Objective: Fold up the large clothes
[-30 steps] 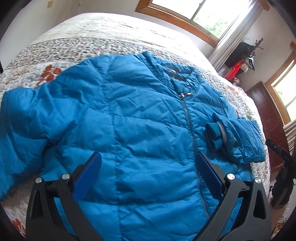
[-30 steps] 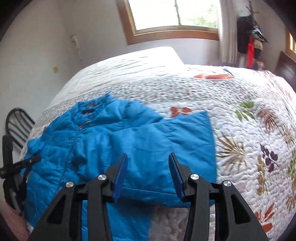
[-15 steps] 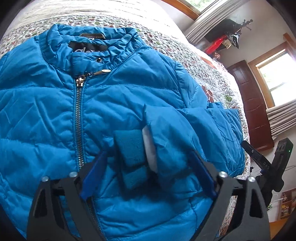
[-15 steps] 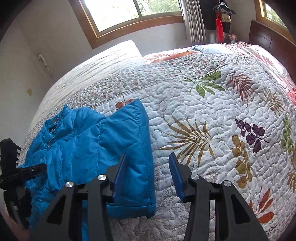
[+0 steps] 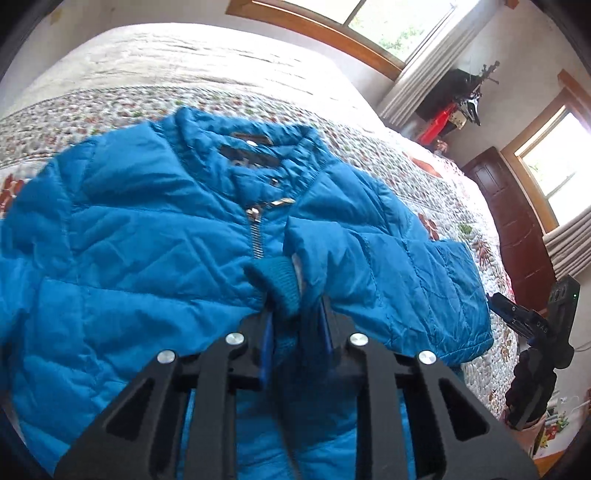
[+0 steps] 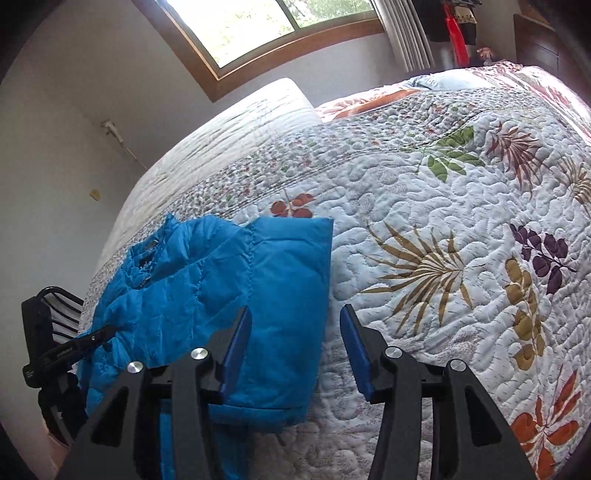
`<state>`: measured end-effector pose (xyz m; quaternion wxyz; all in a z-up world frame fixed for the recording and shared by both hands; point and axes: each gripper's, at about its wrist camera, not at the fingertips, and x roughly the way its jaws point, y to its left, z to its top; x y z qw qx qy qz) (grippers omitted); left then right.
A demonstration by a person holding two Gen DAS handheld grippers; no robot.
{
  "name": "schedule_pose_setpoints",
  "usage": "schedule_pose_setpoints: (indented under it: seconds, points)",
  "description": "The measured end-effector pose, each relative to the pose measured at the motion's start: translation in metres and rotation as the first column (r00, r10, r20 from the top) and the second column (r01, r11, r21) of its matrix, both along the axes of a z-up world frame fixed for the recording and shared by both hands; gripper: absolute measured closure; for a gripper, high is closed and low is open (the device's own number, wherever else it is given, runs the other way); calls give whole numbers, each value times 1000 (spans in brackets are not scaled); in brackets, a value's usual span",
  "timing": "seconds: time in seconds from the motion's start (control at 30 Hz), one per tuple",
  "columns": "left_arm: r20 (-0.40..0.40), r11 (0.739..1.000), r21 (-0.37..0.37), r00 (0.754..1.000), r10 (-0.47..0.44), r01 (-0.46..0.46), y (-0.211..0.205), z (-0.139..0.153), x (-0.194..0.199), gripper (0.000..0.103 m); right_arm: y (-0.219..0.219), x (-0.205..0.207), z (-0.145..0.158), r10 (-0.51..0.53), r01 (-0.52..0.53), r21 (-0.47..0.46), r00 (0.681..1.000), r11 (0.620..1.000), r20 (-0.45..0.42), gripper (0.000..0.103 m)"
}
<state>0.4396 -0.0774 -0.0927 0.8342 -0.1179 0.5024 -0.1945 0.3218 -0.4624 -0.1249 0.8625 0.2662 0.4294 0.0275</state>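
A blue quilted jacket (image 5: 147,251) lies zipped up, front side up, on the bed. One sleeve (image 5: 399,273) is folded across its front. My left gripper (image 5: 297,325) is shut on that sleeve's knit cuff (image 5: 280,284) near the zip. In the right wrist view the jacket (image 6: 207,295) lies at the left, its other sleeve (image 6: 291,295) folded over the body. My right gripper (image 6: 295,350) is open and empty, above that sleeve's edge and the quilt.
The bed carries a white quilt (image 6: 461,229) with leaf prints. Windows with wooden frames (image 5: 332,33) are behind the bed. A dark wooden door (image 5: 517,229) is at the right. The right gripper (image 5: 535,328) shows at the left wrist view's right edge.
My left gripper has closed on the sleeve cuff and drawn back a little. My right gripper has swung right, off the jacket body to the folded sleeve's edge, still open.
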Motion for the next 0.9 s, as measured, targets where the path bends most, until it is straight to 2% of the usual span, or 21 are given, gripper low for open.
schedule_pose_setpoints:
  seconds: [0.1,0.2,0.3,0.4,0.53,0.6,0.7,0.83,0.9]
  points:
    - [33,997,38,998,59,-60,35,6,-1,83,19,13,-6,59,-59,13,998,998,-26,49]
    - [25,994,35,994,104,-105,65,6,0,83,42,28,-11,111,-111,6,993,994,-47,49]
    - [39,987,65,989,146,-148,101,6,-3,83,65,39,-14,161,-162,-13,985,987,-61,49]
    - [54,975,122,982,180,-186,121,1,-1,83,85,46,-16,180,-186,-81,981,979,-73,47]
    - [12,968,158,981,196,-195,135,-25,6,80,99,58,-34,161,-184,-149,975,972,-150,47]
    - [28,966,161,980,199,-201,137,-32,4,79,101,63,-47,158,-184,-138,971,973,-177,46]
    - [42,962,182,979,200,-204,134,-33,2,76,101,64,-52,159,-186,-151,971,971,-176,45]
    - [20,962,167,976,218,-218,138,-28,2,73,102,60,-43,142,-173,-170,973,970,-179,46]
    - [40,950,193,969,243,-246,140,-14,-6,66,101,47,-18,102,-131,-218,985,967,-138,46]
